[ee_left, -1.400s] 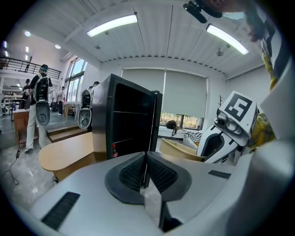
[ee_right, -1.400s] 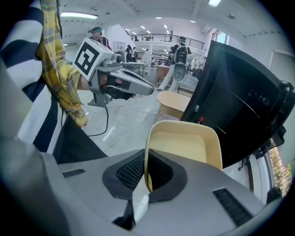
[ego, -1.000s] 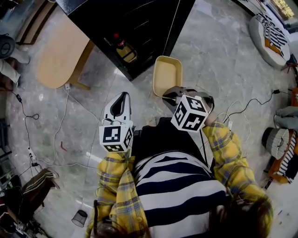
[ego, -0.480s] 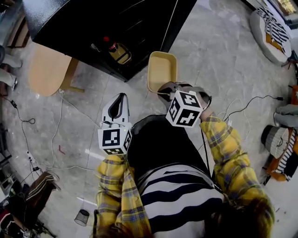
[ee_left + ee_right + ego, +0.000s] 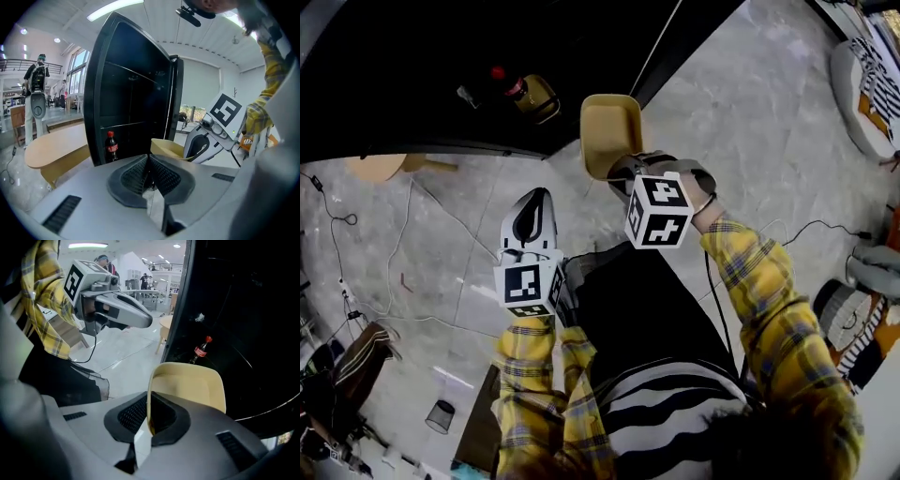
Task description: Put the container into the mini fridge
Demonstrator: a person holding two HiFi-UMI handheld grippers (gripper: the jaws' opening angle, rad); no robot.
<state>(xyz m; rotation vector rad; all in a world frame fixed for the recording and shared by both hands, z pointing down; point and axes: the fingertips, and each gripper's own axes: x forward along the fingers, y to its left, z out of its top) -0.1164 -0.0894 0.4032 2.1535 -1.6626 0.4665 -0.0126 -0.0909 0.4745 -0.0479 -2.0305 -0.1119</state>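
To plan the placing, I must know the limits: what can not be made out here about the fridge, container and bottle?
- Fridge inside: black in the right gripper view; shelves and free room cannot be told.
- Fridge body: cut off by the head view's upper edge.
- Container near end: hidden in the head view by the right gripper.
- Bottle label: too small to read in any view.

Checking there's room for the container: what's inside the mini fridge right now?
A red-capped cola bottle stands upright low in the mini fridge. The rest of the interior is too dark to show whether anything else sits there.
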